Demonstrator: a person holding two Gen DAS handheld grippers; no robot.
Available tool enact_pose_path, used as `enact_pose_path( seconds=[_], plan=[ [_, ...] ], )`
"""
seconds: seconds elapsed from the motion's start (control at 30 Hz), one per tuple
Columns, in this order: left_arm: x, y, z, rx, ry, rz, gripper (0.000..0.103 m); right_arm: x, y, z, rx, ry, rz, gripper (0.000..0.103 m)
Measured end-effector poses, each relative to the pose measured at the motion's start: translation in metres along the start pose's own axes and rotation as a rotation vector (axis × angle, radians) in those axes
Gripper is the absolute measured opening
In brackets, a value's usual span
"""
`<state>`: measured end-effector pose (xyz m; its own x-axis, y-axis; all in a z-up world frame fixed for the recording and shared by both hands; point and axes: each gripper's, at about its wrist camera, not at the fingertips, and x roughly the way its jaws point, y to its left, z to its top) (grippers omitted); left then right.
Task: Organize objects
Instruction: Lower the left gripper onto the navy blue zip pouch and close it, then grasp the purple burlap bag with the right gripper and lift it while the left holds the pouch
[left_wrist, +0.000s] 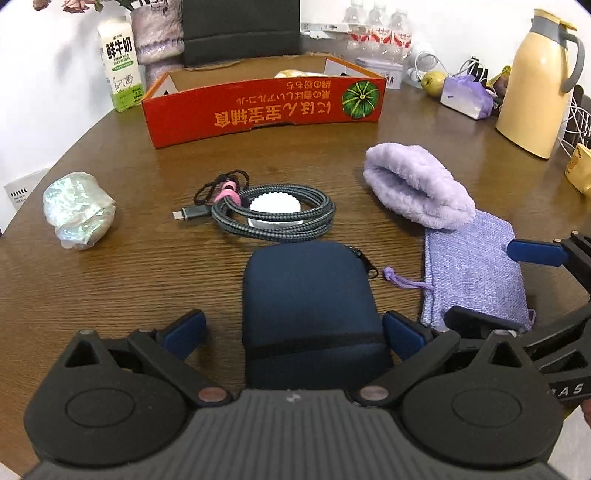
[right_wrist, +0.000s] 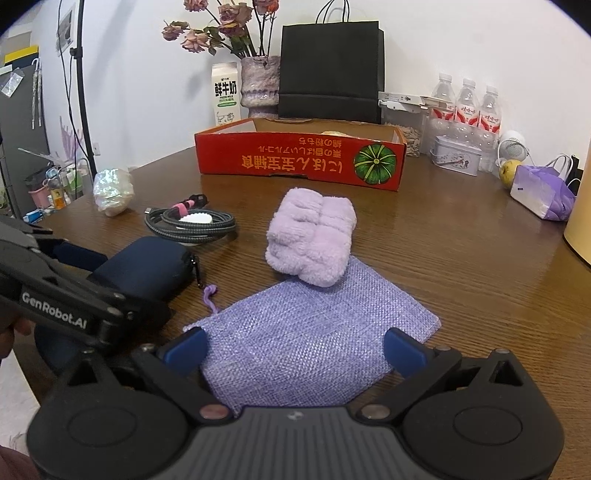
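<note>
A: Tongs first. Your left tongs (left_wrist: 293, 334) are spread wide around the near end of the navy case (left_wrist: 308, 306). Right pad sits at the case's side, maybe touching; left pad is clearly off it. Nothing is gripped.

B: And the right?

A: Your right tongs (right_wrist: 293, 349) are wide open too, straddling the near part of the lilac pouch (right_wrist: 314, 336). Both pads sit just beside its edges, nothing clamped. Pouch lies flat on the bench (right_wrist: 461, 258).

B: What's on the pouch?

A: Folded lilac towel (right_wrist: 312, 236) rests across its far corner. Pouch drawstring (right_wrist: 209, 295) trails toward the case's zipper pull (right_wrist: 197, 269); can't tell if they touch.

B: Where's the rest?

A: Just past the case, you have a coiled cable (left_wrist: 273, 214) ringed around a white disc (left_wrist: 275, 210), with a pink tie (left_wrist: 229, 192) and black hair ties at the coil's left. A shiny wrapped bundle (left_wrist: 77, 210) sits well apart to the left.

B: Box?

A: Red box (left_wrist: 264, 107) stands open at the bench's far side, print upside down, something pale inside, too hidden to name. Milk carton (left_wrist: 120, 66) is at its left, a cream thermos (left_wrist: 535, 85) far right.
</note>
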<state>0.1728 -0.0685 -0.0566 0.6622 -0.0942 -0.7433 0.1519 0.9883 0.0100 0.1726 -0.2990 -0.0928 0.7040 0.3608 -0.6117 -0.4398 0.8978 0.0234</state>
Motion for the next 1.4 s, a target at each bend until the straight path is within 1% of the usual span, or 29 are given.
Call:
enact_pose_path(
  seconds=[0.17, 0.23, 0.3, 0.33, 0.4, 0.53, 0.6, 0.63, 0.7, 0.8, 0.9, 1.0, 1.1, 1.17, 1.3, 1.33, 1.4],
  plan=[
    [0.0, 0.001, 0.0, -0.004, 0.0, 0.004, 0.102, 0.0, 0.0, 0.0, 0.0, 0.0, -0.001, 0.102],
    [-0.003, 0.001, -0.001, 0.0, -0.02, -0.007, 0.093, -0.001, 0.0, 0.0, -0.003, 0.0, -0.001, 0.102],
    [-0.008, 0.004, -0.003, 0.0, -0.042, -0.005, 0.072, -0.002, 0.001, -0.001, -0.008, 0.001, 0.002, 0.102],
    [-0.009, 0.007, -0.003, -0.009, -0.047, 0.0, 0.071, -0.002, 0.002, -0.001, -0.013, 0.002, 0.005, 0.102],
    [-0.01, 0.016, -0.004, -0.026, -0.052, -0.004, 0.071, -0.004, 0.004, -0.002, -0.023, 0.003, 0.015, 0.102],
    [-0.014, 0.035, -0.01, -0.065, -0.071, 0.041, 0.071, -0.006, 0.007, -0.002, -0.053, 0.016, 0.052, 0.102],
    [-0.016, 0.043, -0.012, -0.085, -0.076, 0.056, 0.071, -0.008, 0.006, 0.0, -0.05, 0.03, 0.055, 0.102],
    [-0.017, 0.046, -0.013, -0.093, -0.079, 0.061, 0.071, -0.01, 0.006, 0.001, -0.042, 0.026, 0.042, 0.102],
    [-0.018, 0.049, -0.015, -0.103, -0.087, 0.066, 0.071, -0.017, 0.006, 0.002, 0.002, -0.012, 0.006, 0.102],
    [-0.019, 0.05, -0.017, -0.103, -0.096, 0.068, 0.072, -0.032, 0.012, 0.006, 0.101, -0.086, -0.02, 0.103],
    [-0.019, 0.05, -0.017, -0.104, -0.1, 0.07, 0.073, -0.034, 0.025, 0.01, 0.156, -0.129, -0.089, 0.103],
    [-0.019, 0.051, -0.019, -0.111, -0.107, 0.066, 0.073, -0.018, 0.035, 0.012, 0.18, -0.098, -0.118, 0.103],
    [-0.02, 0.053, -0.02, -0.122, -0.113, 0.054, 0.074, -0.002, 0.043, 0.01, 0.148, -0.059, -0.204, 0.103],
    [-0.021, 0.056, -0.021, -0.128, -0.118, 0.043, 0.075, 0.007, 0.046, 0.007, 0.125, -0.014, -0.256, 0.103],
    [-0.023, 0.06, -0.023, -0.139, -0.126, 0.021, 0.076, 0.004, 0.039, 0.001, 0.154, -0.001, -0.26, 0.103],
    [-0.023, 0.061, -0.023, -0.141, -0.127, 0.016, 0.076, 0.003, 0.035, 0.0, 0.17, 0.003, -0.246, 0.103],
    [-0.024, 0.062, -0.024, -0.14, -0.129, 0.006, 0.078, 0.001, 0.031, -0.001, 0.158, 0.009, -0.227, 0.103]
  ],
)
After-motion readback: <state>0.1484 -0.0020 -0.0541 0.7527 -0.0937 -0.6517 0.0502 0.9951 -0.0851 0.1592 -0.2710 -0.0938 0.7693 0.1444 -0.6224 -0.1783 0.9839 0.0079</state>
